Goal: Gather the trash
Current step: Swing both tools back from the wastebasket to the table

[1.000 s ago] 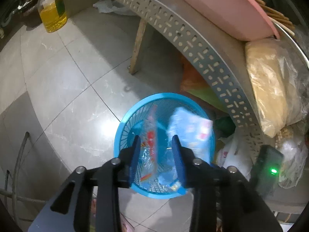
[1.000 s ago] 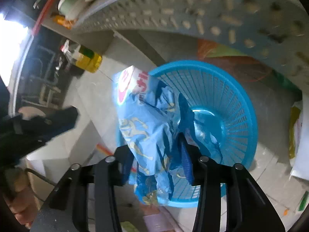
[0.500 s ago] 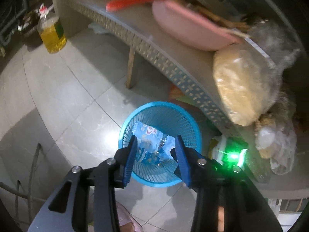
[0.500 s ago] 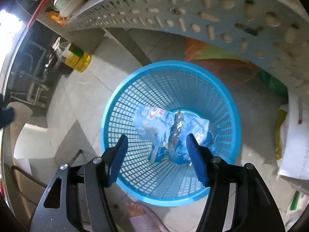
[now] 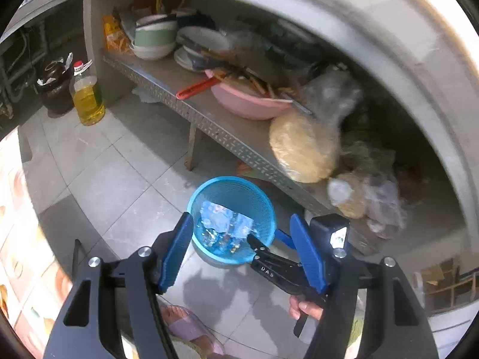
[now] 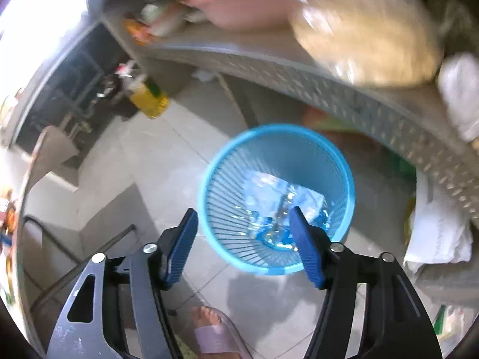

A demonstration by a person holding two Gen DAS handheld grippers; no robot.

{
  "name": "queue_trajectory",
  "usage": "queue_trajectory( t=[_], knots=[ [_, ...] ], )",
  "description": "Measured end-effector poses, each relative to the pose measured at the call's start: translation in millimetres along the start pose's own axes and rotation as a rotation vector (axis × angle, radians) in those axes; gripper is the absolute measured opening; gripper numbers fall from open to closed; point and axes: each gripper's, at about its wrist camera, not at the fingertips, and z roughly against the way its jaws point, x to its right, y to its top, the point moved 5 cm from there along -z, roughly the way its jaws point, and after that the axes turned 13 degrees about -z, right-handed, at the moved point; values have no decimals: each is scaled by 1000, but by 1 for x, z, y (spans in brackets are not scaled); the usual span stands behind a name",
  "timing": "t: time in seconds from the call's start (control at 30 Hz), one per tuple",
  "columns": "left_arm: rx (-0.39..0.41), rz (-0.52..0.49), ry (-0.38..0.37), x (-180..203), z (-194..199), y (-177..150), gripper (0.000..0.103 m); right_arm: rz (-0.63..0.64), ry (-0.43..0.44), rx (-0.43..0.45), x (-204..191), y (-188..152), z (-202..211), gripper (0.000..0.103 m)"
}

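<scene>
— Blue plastic, that basket (image 6: 277, 197): it stands on the floor tiles just in front of the shelf (image 5: 227, 137), and the wrappers (image 6: 281, 200) lie at its bottom.

— So the drop is done?

— I'd say so. The left gripper (image 5: 242, 251) hangs above the basket with its jaws apart, just been opening, nothing between them. Same for the right gripper (image 6: 244, 243): jaws just been opening, wide apart, empty, only the basket showing through the gap.

— What's next, then?

— Probably finding more trash. Nothing loose shows on the tiles near the basket, only a sandalled foot (image 6: 215, 329) below it. The shelf holds a pink basin (image 5: 248, 104) and bagged food, hardly rubbish. So both hands need to swing away and look elsewhere, jaws kept wide for the next pick.
</scene>
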Motion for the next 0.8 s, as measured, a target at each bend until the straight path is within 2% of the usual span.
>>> queue_trajectory(
  t=[0.07, 0.13, 0.23, 0.27, 0.43, 0.57, 0.8],
  knots=[
    [47, 27, -3, -7, 30, -15, 65, 40, 22, 55, -17, -5, 29, 82],
    [81, 56, 7, -15, 53, -27, 66, 69, 38, 90, -30, -7, 50, 90],
    [145, 117, 27, -34, 90, -53, 78, 129, 38, 149, -54, -9, 79, 95],
    [163, 135, 42, -40, 103, -63, 82, 157, 30, 177, -65, -9, 90, 95],
    [236, 181, 146, -63, 155, -109, 84, 274, 35, 251, -111, -16, 122, 95],
    [289, 248, 274, -86, 194, -149, 97, 368, 34, 286, -152, -29, 136, 95],
    [337, 418, 322, -126, 243, -213, 97, 505, 58, 338, -208, -51, 155, 95]
  ],
)
